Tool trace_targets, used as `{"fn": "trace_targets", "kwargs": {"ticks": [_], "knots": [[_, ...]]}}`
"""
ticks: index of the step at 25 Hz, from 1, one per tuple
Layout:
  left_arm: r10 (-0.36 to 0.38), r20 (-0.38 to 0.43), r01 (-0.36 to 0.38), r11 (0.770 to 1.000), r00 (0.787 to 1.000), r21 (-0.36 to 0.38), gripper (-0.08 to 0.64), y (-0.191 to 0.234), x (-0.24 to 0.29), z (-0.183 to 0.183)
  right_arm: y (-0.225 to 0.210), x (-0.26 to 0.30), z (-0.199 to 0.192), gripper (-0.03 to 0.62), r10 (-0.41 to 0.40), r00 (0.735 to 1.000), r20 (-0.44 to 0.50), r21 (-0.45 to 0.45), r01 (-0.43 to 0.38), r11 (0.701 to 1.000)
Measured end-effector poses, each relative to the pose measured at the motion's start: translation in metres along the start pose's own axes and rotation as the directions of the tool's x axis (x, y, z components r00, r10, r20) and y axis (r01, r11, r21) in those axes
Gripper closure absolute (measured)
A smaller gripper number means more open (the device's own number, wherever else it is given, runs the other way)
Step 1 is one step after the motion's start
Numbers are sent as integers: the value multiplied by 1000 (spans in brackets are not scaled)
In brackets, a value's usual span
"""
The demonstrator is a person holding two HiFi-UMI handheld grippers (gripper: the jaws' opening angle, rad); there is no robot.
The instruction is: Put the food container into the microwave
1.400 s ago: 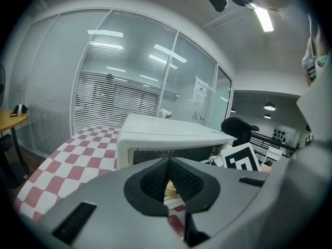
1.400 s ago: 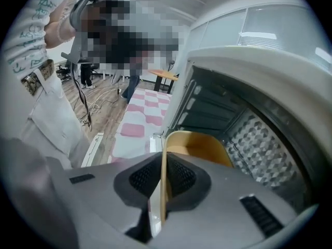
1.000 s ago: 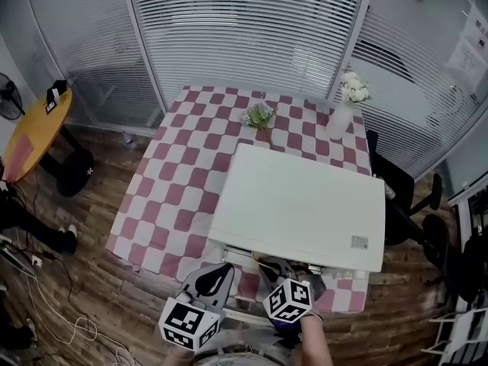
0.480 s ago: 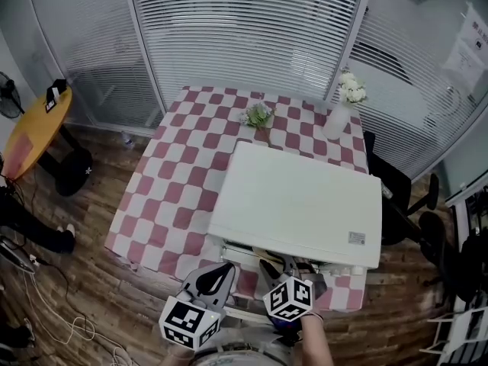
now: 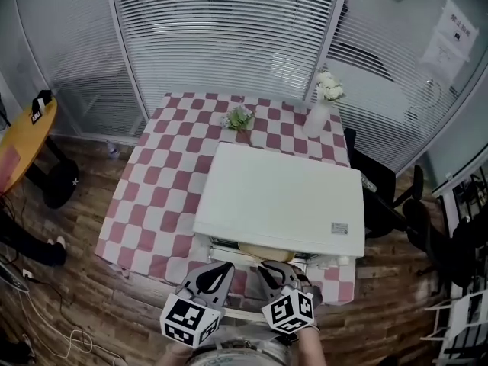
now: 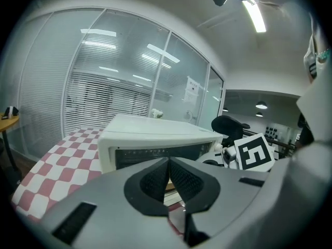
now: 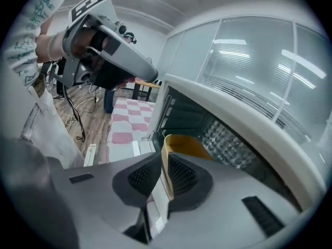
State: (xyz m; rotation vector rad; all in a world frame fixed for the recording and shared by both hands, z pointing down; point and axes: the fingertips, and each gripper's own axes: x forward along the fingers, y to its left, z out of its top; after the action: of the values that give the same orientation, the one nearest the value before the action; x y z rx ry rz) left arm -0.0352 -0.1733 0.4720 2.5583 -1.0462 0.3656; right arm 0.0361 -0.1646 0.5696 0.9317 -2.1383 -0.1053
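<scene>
- Currently the right gripper (image 7: 165, 162) is clamping the rim of the yellow food container (image 7: 184, 145); the right gripper view is showing both jaws pressed against the thin wall, one on each side.
- The food container is sitting at the mouth of the microwave (image 7: 236, 119), partly inside the open cavity, with the perforated inner wall showing just behind it.
- From the head view, the container (image 5: 265, 252) is showing as a pale yellow arc under the front edge of the white microwave (image 5: 282, 197), and the right gripper (image 5: 276, 274) is reaching in directly below it.
- The left gripper (image 6: 168, 162) is holding nothing: its own view is showing the two ribbed pads meeting with no gap and nothing between them.
- The left gripper (image 5: 217, 274) is hovering just beside the right one, in front of the microwave and apart from the container.
- The microwave is standing on the near right part of a table covered by a red-and-white checkered cloth (image 5: 164, 181).
- A white vase of pale flowers (image 5: 316, 113) is standing at the far edge of the table, behind the microwave; a small bunch of flowers (image 5: 239, 117) is lying to its left.
- Slatted blinds (image 5: 221, 36) are filling the glass wall behind the table.
- A round orange table (image 5: 19, 139) is standing well apart, at the left edge of the room.
</scene>
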Motion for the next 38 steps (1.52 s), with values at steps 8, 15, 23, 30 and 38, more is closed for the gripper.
{"fn": "trace_targets", "kwargs": {"ticks": [8,15,23,30,38], "knots": [[-100,-20,100,994,995,40,546,-24,19,3,13,-5,-37,591,-4,996,-87,61,9,998],[-117,-45,118,992,992,42,546,-25,27,2,14,6,-46,598,1,992,-124,96,11,995],[-83,-58,84,996,995,23,546,-12,26,-2,7,22,-48,598,13,990,-139,77,-2,997],[-43,-54,43,999,998,0,546,1,21,-2,-9,33,-45,598,16,990,-140,73,-6,997],[5,-50,-6,1000,999,-21,546,16,16,-1,-29,44,-41,598,-8,992,-129,90,20,996]]}}
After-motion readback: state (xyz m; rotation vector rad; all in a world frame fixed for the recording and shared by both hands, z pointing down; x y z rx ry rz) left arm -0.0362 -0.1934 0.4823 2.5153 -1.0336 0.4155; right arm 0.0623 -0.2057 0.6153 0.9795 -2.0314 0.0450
